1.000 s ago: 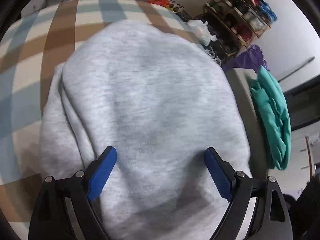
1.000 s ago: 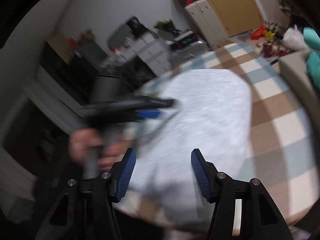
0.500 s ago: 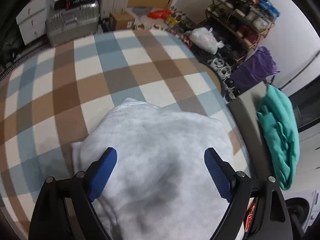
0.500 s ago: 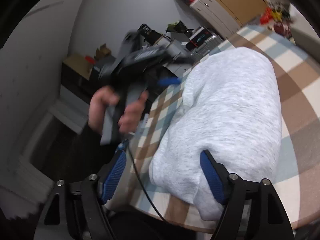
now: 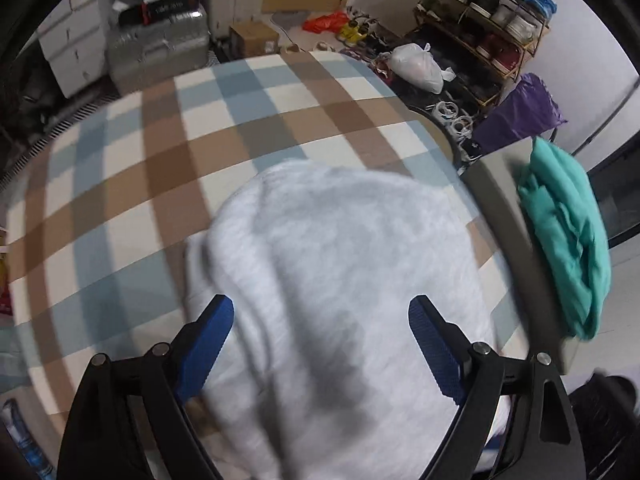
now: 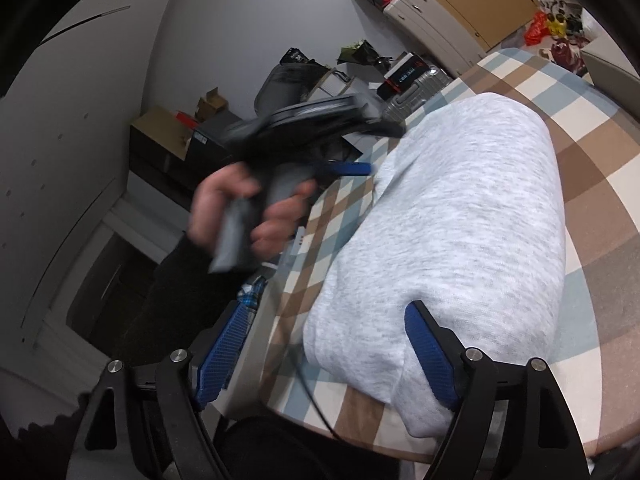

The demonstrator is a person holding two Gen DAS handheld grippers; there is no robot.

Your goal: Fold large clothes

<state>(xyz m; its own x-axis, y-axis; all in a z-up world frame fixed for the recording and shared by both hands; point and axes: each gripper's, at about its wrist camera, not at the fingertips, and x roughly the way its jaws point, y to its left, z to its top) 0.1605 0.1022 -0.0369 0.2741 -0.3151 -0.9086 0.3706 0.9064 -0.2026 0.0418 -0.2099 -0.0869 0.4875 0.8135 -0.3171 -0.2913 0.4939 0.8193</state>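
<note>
A light grey sweatshirt [image 5: 340,280] lies folded into a thick bundle on the checked table [image 5: 140,160]; it also shows in the right wrist view [image 6: 460,240]. My left gripper [image 5: 320,344] is open and empty, raised above the bundle's near end. In the right wrist view the left gripper [image 6: 352,168] is held in a hand to the left of the bundle. My right gripper [image 6: 324,344] is open and empty, at the bundle's near corner by the table's front edge.
A grey chair back [image 5: 516,232] with a teal garment [image 5: 568,232] draped over it stands right of the table. A shoe rack [image 5: 488,12], bags and a suitcase [image 5: 160,52] lie beyond the far edge. A thin black cable [image 6: 308,384] crosses the table's front edge.
My left gripper rose off the sweatshirt and pulled back, then tilted slightly toward it again. My right gripper swung toward the bundle's near corner. Both stayed open.
</note>
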